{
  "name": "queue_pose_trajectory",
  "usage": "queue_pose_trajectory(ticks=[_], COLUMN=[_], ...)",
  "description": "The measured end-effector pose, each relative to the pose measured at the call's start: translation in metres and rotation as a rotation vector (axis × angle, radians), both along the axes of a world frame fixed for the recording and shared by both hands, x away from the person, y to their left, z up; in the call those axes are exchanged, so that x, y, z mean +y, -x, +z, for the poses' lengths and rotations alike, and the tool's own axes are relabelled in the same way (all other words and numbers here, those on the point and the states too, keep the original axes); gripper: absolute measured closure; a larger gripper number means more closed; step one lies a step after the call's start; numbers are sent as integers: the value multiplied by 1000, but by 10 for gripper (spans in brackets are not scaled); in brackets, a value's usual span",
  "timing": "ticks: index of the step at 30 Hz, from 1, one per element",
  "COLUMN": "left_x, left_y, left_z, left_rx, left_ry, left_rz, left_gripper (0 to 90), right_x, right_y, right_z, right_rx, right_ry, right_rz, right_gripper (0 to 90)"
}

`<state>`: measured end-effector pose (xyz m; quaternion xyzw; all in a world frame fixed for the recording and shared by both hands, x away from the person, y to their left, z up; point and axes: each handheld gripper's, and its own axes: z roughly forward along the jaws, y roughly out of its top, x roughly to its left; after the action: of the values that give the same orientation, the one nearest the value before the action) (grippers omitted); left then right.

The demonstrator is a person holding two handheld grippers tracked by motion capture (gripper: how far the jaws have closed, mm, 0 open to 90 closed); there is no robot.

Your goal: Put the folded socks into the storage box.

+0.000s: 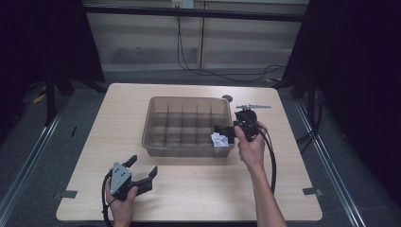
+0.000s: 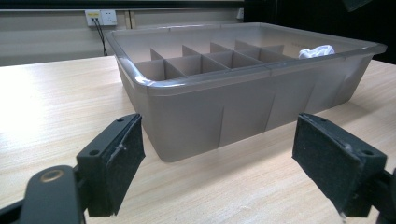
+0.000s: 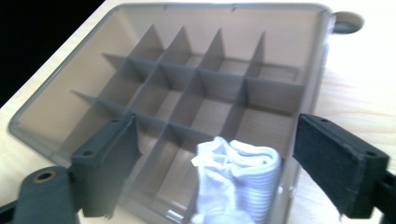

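A translucent grey bin (image 1: 189, 150) with a grid of dividers stands mid-table. A crumpled white cloth (image 1: 219, 140) lies in its near right corner compartment. My right gripper (image 1: 223, 133) hovers at that corner, held from the right side, jaws wide apart. In the right gripper view the white cloth (image 3: 238, 177) sits low between the pads without touching them, and my right gripper (image 3: 215, 163) is open over the bin (image 3: 56, 107). My left gripper (image 1: 143, 164) rests open near the front left edge. Seen from my left gripper (image 2: 217, 154), the bin (image 2: 224, 116) stands ahead with the cloth (image 2: 317, 50) at its far corner.
A thin grey rod-like object (image 1: 253, 106) lies on the table behind the right hand. A small dark round piece (image 1: 227, 98) sits at the bin's back right corner. Tape marks (image 1: 68, 194) sit near the front corners. Cables trail on the floor beyond the table.
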<state>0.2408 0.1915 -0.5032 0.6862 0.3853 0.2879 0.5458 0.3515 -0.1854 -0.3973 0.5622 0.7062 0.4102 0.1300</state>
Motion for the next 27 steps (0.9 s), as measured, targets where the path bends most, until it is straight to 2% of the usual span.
queue_pose_trajectory(ticks=[2,3,5,9,11,12,16,17,21,27], left_x=[0,0,0,0,0,0,1,1,1,1], left_y=[0,0,0,0,0,0,-1,-1,0,0], left_z=[0,0,0,0,0,0,0,0,0,0], left_rx=[1,1,2,3,3,3,3,5,5,4], left_ry=[0,0,-4,2,3,4,8,9,15,13], left_rz=[2,2,4,2,3,3,9,9,13,12], left_gripper=[165,165,165,164,164,163,160,158,157,158], right_x=[-2,-4,-7,-12,-14,-18,-23,-28,-37,-57], right_y=[6,12,18,29,32,40,50,56,67,93], right_z=[-3,-7,-9,-13,-14,-15,-20,-25,-31,-48], right_rx=[-41,-80,-102,-172,-182,-215,-254,-284,-305,-356], right_ry=[8,4,-21,-36,-41,-38,-12,-19,-2,38], right_rz=[-32,-48,-51,-51,-58,-83,-131,-135,-168,-276], right_gripper=[136,134,135,134,134,133,133,133,132,132])
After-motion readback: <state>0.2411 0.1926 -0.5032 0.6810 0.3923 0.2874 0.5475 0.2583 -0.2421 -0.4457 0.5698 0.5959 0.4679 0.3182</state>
